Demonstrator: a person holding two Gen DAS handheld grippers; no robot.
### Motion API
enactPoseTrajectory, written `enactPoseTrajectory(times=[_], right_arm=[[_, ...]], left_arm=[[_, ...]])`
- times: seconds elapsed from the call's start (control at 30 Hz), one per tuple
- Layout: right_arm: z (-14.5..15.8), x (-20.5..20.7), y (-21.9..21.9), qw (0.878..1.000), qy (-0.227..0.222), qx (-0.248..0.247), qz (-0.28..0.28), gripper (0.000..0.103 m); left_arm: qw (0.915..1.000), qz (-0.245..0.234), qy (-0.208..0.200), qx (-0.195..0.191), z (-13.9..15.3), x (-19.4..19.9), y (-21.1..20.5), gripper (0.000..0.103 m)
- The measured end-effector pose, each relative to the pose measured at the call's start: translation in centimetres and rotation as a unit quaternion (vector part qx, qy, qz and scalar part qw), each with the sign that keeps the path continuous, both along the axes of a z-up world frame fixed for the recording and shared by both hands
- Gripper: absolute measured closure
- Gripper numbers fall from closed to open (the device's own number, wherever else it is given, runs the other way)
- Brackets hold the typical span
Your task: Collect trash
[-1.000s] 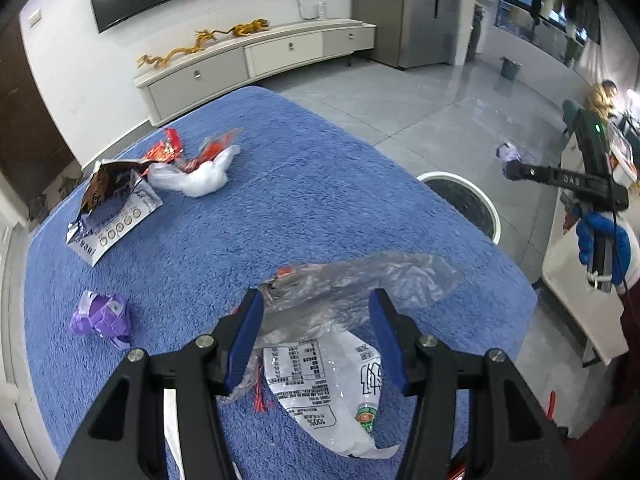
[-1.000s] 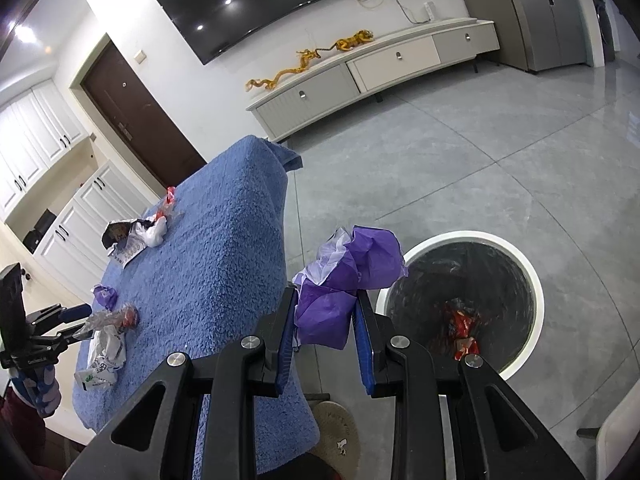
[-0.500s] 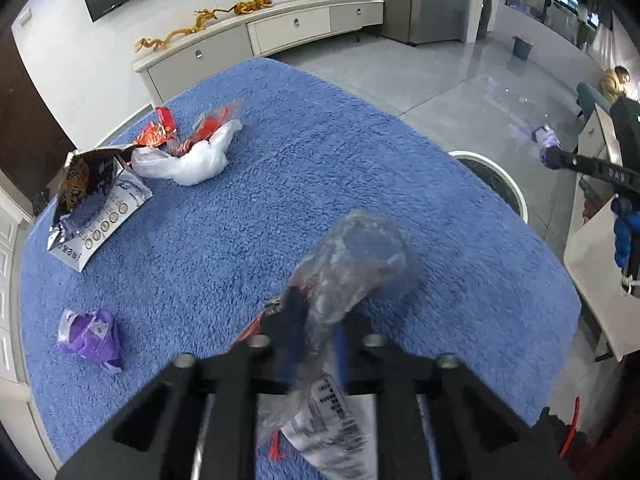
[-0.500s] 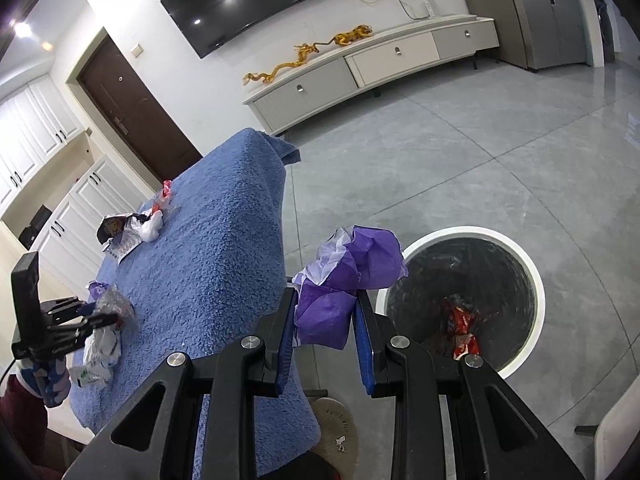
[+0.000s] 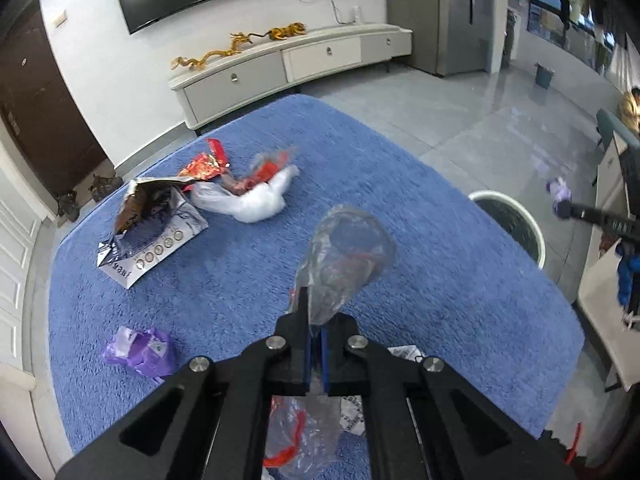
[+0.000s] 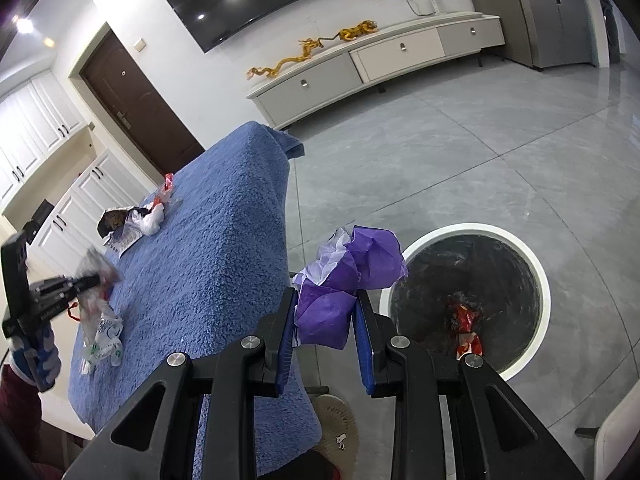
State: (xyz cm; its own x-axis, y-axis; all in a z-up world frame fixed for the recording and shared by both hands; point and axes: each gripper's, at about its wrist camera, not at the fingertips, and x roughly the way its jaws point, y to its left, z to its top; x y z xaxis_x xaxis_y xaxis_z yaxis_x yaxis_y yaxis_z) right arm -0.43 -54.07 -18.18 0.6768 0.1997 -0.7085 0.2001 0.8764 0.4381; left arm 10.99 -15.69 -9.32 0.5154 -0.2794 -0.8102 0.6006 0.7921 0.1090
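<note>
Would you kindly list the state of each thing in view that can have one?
Left gripper: shut on clear wrapper.
Right gripper: shut on purple paper, beside the bin.
Bin: open, red wrapper inside.
Foil bag: torn open, on blue cloth.
White bag: crumpled.
Purple wrapper: crumpled.

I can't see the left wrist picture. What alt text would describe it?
The left gripper, jaws shut, pinches a clear plastic wrapper above a blue-covered table. Farther back lie a foil snack bag, a white plastic bag and a purple wrapper.
</note>
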Motion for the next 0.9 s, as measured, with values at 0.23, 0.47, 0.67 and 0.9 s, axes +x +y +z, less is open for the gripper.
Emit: enactPoseTrajectory(times=[0.23,0.47,0.67,0.9], right_arm=[[0.2,-0.3,0.0,1.0,-0.006,0.001,0.007,0.076],[0.6,-0.5,-0.2,1.0,-0.013,0.001,0.008,0.076],[0.3,-0.5,-0.6,1.0,-0.016,0.005,0.006,0.076],[-1.3,-0.5,-2.3,1.0,0.0,0.009,-0.017,0.076]], left_arm=[[0.9995,0.023,-0.005,-0.023,1.6,0.3,1.1,0.1],[0.998,0.02,-0.001,-0.06,3.6,0.2,0.5,0.1],[0.9974,-0.012,-0.003,-0.071,5.0,0.3,-3.2,0.1],[0.9906,-0.089,0.026,-0.101,5.2,-0.7,-13.4,0.1]])
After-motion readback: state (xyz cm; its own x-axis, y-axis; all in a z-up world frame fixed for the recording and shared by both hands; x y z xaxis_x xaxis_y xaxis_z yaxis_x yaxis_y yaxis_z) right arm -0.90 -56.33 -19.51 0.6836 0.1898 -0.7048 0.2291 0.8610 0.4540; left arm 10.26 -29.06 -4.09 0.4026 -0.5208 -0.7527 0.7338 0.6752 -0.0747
